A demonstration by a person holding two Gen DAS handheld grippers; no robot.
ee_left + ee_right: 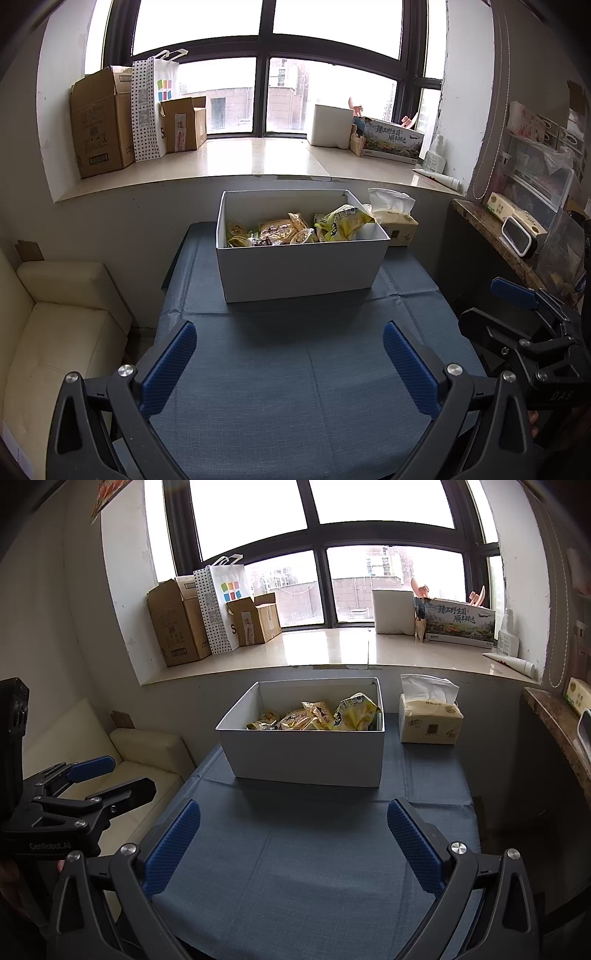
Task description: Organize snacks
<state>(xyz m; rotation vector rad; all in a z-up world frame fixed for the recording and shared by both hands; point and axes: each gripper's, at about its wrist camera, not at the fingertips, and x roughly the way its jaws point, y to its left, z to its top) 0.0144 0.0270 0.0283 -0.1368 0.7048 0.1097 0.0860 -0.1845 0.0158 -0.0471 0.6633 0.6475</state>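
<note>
A white open box (299, 267) (306, 755) stands at the far end of the blue-clothed table (295, 387) (295, 860). Inside lie several yellow and orange snack packets (288, 230) (317, 714). My left gripper (290, 347) hovers open over the near table, well short of the box, with nothing between its blue pads. My right gripper (293, 829) is likewise open and empty, at about the same distance from the box. Each gripper shows at the edge of the other's view: the right gripper (517, 295), the left gripper (92, 768).
A tissue box (395, 221) (428, 716) sits right of the white box. A cream sofa (62, 332) lies left of the table, a stone-topped counter (495, 236) right. Cardboard boxes (103, 122) and a dotted bag (146, 110) crowd the windowsill behind.
</note>
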